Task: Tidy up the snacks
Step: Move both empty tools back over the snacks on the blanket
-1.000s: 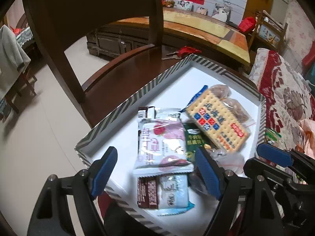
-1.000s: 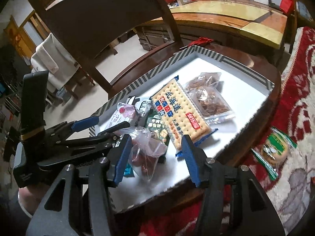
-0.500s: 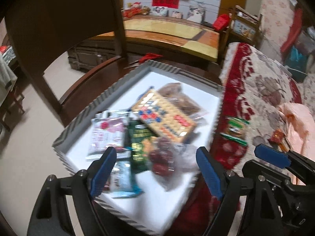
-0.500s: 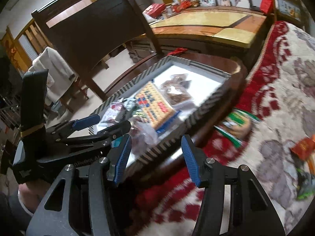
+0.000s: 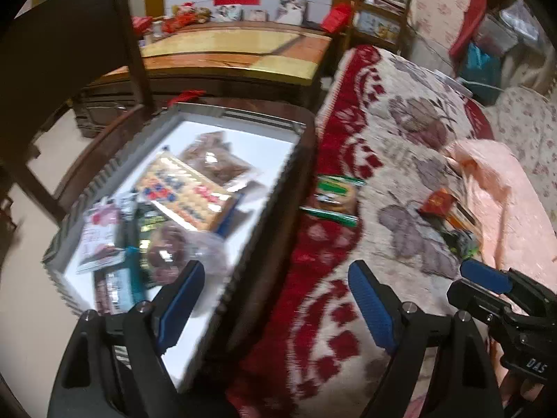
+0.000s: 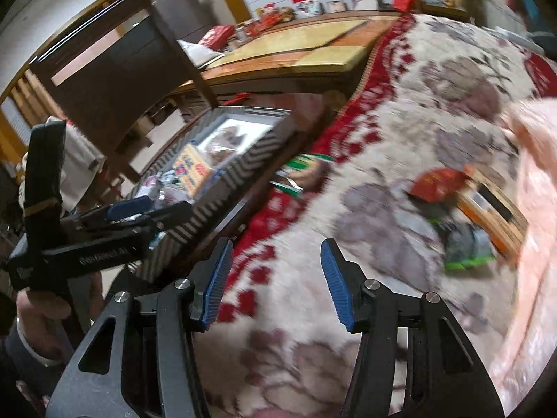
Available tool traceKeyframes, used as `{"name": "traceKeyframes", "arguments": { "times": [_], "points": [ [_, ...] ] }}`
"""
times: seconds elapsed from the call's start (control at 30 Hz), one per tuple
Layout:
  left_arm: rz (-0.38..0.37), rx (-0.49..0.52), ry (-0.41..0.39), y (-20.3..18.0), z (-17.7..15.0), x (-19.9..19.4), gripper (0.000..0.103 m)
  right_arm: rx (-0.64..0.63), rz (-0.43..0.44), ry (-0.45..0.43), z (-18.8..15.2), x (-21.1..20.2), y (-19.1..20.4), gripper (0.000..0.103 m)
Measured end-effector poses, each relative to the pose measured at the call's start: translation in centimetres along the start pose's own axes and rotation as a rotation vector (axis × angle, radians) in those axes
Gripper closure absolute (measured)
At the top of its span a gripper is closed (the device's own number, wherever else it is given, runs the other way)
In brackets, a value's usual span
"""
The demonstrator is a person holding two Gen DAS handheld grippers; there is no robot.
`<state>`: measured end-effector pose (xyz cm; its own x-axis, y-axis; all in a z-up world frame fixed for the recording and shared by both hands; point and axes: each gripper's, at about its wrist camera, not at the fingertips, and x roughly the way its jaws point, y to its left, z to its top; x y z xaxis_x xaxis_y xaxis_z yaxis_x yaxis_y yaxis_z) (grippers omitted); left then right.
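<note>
While both hand-held grippers are empty and over the floral blanket [image 5: 410, 146], the step in hand is judged to be fetching the next loose snack for the striped tray [image 5: 104, 177]. That tray sits on a dark wooden chair seat [image 5: 306, 160] at the blanket's left edge and already holds a cracker pack [image 5: 181, 191], a clear bag of brown snacks [image 5: 216, 163] and several smaller packets.

The left hand-held gripper [image 5: 275, 299] stands wide with nothing between its pads. The right hand-held gripper [image 6: 275, 278] stands partly apart, also empty.

Nearest target: the green-edged biscuit packet [image 5: 334, 198], lying on the blanket just beside the chair edge. Approach it from above and close across its short side, since the blanket is soft and may bunch between the pads.

Further targets: a red packet [image 6: 438, 183], an orange-and-black box [image 6: 494, 209] and a dark green packet [image 6: 466, 247], clustered near the pink cloth [image 6: 536, 209]. The cloth may overlap them; blur hides the exact contact.
</note>
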<state>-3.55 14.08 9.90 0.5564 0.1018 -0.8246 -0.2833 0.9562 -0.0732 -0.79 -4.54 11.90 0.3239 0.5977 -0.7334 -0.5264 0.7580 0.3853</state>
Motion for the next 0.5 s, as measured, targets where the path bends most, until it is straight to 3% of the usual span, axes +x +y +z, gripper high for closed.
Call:
{"name": "traceKeyframes", "arguments": {
  "times": [0.27, 0.5],
  "points": [
    [-0.062, 0.053, 0.031, -3.0, 1.7, 1.8, 0.017, 0.105, -0.021, -0.016, -2.1, -1.7, -4.2, 0.05],
    [-0.08, 0.098, 0.078, -5.6, 4.2, 6.0, 0.017, 0.148, -0.027, -0.027, -2.7, -2.4, -6.3, 0.05]
  ]
}}
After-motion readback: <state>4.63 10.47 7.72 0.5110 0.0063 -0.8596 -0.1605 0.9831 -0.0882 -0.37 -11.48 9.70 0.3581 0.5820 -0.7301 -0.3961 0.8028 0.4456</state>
